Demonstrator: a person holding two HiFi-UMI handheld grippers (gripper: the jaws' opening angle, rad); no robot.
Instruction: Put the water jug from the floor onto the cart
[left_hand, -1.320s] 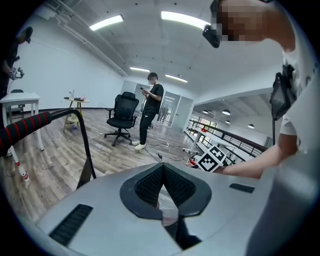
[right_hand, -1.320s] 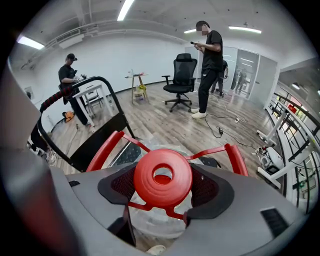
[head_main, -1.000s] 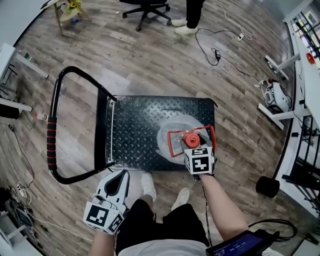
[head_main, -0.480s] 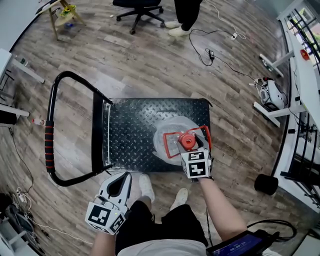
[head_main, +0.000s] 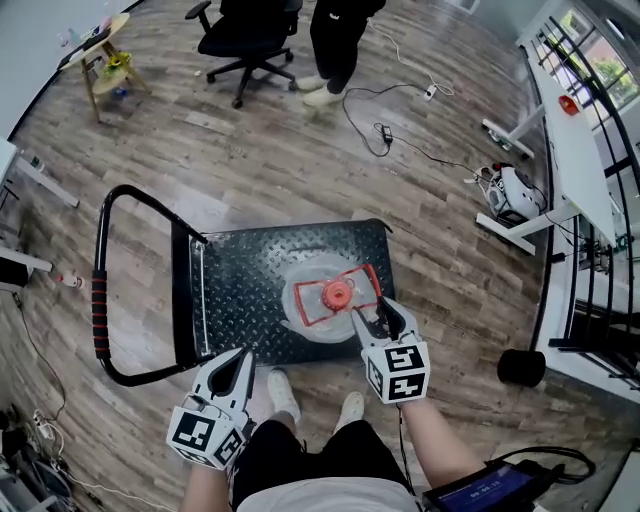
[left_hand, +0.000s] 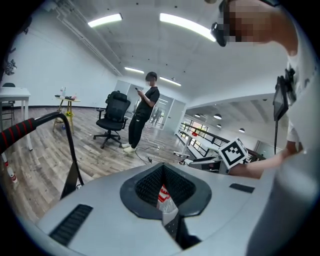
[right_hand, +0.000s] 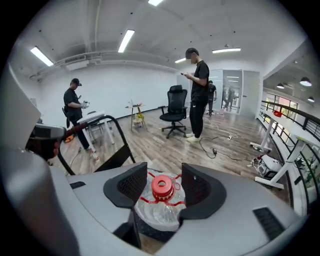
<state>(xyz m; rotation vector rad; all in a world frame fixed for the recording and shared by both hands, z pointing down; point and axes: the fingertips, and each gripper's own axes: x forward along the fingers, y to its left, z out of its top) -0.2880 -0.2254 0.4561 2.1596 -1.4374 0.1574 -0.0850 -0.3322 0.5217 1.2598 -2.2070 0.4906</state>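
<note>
The clear water jug with its red cap and red handle frame stands upright on the black cart deck, toward the right end. My right gripper hovers just near of the jug, above its handle frame. Its jaws are closing with nothing between the pads. In the right gripper view the jug lies below and beyond the right gripper. My left gripper hangs by the cart's near edge, jaws shut and empty. In its own view the left gripper is pointed out over the room.
The cart's black push handle with red grip rises at the left. My feet stand at the cart's near edge. A person and an office chair are beyond. Cables, a white desk and a black cylinder lie to the right.
My right gripper has let go of the jug's red handle, lifted and drawn back toward me, its jaws narrowing. The jug stays on the cart. The left gripper rose slightly.
</note>
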